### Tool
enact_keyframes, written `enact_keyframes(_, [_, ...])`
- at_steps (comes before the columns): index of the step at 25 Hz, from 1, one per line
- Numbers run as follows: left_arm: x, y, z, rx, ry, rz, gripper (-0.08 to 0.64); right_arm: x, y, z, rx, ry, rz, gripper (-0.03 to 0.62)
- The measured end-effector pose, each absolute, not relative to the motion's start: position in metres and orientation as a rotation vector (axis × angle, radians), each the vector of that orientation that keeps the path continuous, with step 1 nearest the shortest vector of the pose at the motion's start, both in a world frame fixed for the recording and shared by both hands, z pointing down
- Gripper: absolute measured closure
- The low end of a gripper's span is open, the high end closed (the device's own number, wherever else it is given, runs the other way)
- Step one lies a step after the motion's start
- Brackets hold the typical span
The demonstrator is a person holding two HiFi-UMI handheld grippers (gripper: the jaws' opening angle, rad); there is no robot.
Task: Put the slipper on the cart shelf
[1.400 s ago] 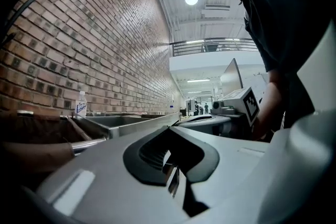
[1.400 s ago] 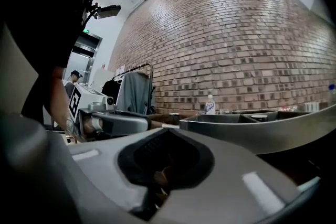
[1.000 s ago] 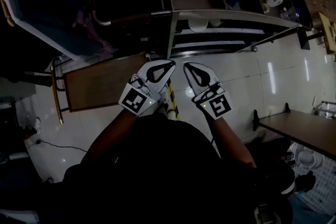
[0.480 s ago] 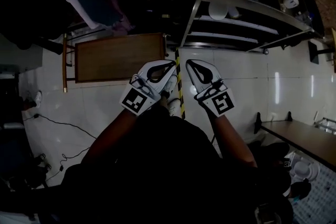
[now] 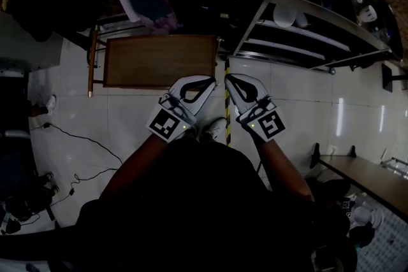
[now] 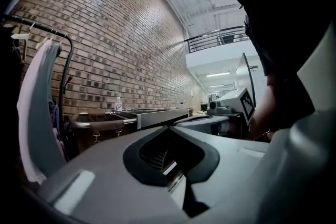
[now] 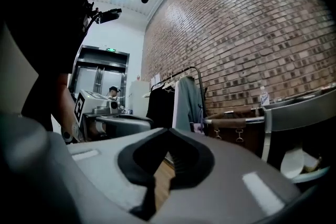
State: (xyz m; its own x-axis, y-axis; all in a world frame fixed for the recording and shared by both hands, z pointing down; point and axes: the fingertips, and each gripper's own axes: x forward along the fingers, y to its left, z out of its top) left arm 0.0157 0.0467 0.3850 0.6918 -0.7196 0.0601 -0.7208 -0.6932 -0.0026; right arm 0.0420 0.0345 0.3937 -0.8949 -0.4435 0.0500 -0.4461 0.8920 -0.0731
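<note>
White tiles point(image 5: 137, 130) front the cart point(image 5: 306, 32). Short of it, left gripper point(image 5: 208, 81) and right gripper point(image 5: 229, 79) hover, jaws together and empty, likely just being carried.

Two grippers sit mid-frame in the head view, the left hand-held gripper point(image 5: 208, 82) and the right hand-held gripper point(image 5: 229, 80). Above them stands one wooden worktop point(image 5: 159, 60), with one steel cart point(image 5: 299, 9) at upper right and one yellow-and-black floor stripe point(image 5: 227, 105) between. The left gripper view adds one clothes rail point(image 6: 65, 81) and one clear bottle point(image 6: 118, 104).
</note>
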Motion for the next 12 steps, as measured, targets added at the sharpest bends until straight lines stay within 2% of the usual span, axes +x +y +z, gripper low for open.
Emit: enact_keyframes(12, [-0.045,0.069,0.385,2.872,-1.192,0.046,0.56,-0.028,0.052,0.387,0.649,-3.029,0.121,0.592])
